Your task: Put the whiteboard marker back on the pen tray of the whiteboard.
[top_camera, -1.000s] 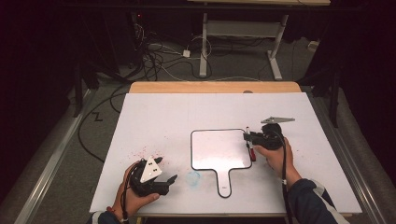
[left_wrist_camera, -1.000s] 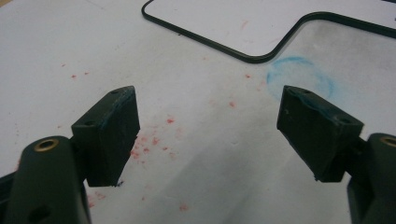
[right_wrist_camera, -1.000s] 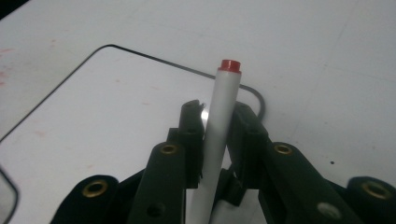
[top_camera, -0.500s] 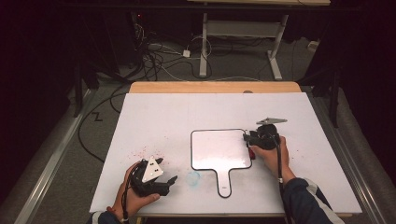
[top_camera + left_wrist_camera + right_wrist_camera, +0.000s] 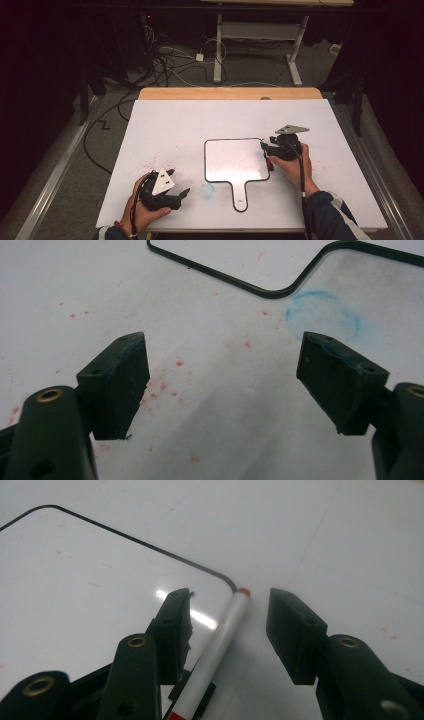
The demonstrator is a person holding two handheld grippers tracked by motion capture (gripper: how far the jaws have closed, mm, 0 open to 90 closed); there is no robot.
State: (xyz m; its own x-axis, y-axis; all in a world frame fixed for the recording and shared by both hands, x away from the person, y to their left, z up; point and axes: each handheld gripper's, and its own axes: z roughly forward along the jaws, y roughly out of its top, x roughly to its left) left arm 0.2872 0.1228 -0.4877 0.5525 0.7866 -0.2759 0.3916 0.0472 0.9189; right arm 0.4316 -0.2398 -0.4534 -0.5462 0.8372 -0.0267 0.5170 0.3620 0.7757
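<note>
Right tool (image 5: 266,151): jaws apart, straddling a white marker pen with a red tip (image 5: 220,640). In the right gripper view there is a gap on both sides of the barrel, so no grip on it. The pen lies along the right edge of the white paddle-shaped whiteboard with a thin black rim (image 5: 235,160), red tip near the board's rounded upper right corner. In the high view the pen is mostly hidden under the right tool; a bit of red shows at the board edge.

Whiteboard is flat on the white desk (image 5: 200,120), roughly centre, handle pointing toward the person.

Left tool (image 5: 182,194): jaws wide, nothing between them. It sits low over the desk at the front left, well apart from the board's body, near the handle. The left gripper view shows a faint blue smudged ring (image 5: 323,315) on the desk just ahead of its right jaw, beside the curve where the handle meets the board. Small red specks (image 5: 165,385) are scattered on the desk under and around this tool.
</note>
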